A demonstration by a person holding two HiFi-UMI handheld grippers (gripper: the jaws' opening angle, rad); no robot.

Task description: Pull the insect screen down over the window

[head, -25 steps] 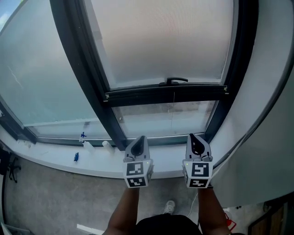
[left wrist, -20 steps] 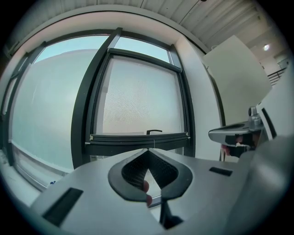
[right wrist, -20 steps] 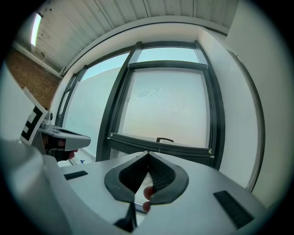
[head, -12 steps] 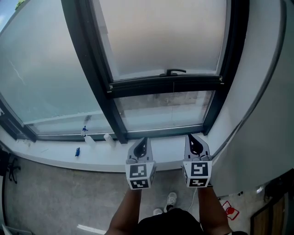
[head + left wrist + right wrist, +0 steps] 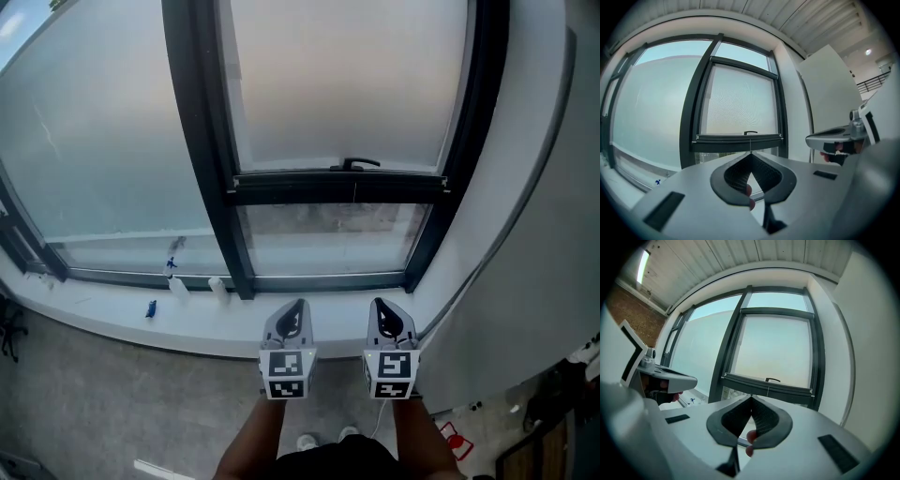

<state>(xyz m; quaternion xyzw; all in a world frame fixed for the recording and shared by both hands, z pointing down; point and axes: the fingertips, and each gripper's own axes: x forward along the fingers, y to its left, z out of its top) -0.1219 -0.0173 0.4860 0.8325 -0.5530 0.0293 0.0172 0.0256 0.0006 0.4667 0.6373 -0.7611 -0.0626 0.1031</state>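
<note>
The insect screen [image 5: 347, 84] hangs most of the way down the dark-framed window. Its dark bottom bar [image 5: 337, 186] carries a small handle [image 5: 356, 164], and a strip of bare glass [image 5: 328, 244] shows below it. A thin cord [image 5: 354, 202] hangs from the bar. My left gripper [image 5: 292, 307] and right gripper [image 5: 382, 305] are side by side in front of the sill, level, both shut and empty, well short of the bar. The left gripper view shows the bar [image 5: 738, 139] beyond the shut left gripper [image 5: 751, 153]; the right gripper view shows the handle [image 5: 772, 379] beyond the shut right gripper [image 5: 751, 397].
A white sill [image 5: 112, 323] runs under the window, with a small blue object [image 5: 150, 308] and two white bottles [image 5: 178, 286] on it. A large fixed pane [image 5: 94, 141] lies to the left and a white wall [image 5: 534, 206] with a cable to the right. Grey floor lies below.
Both grippers have drawn back from the sill toward me, still side by side and shut. The screen's bar has stayed at the same height in the window.
</note>
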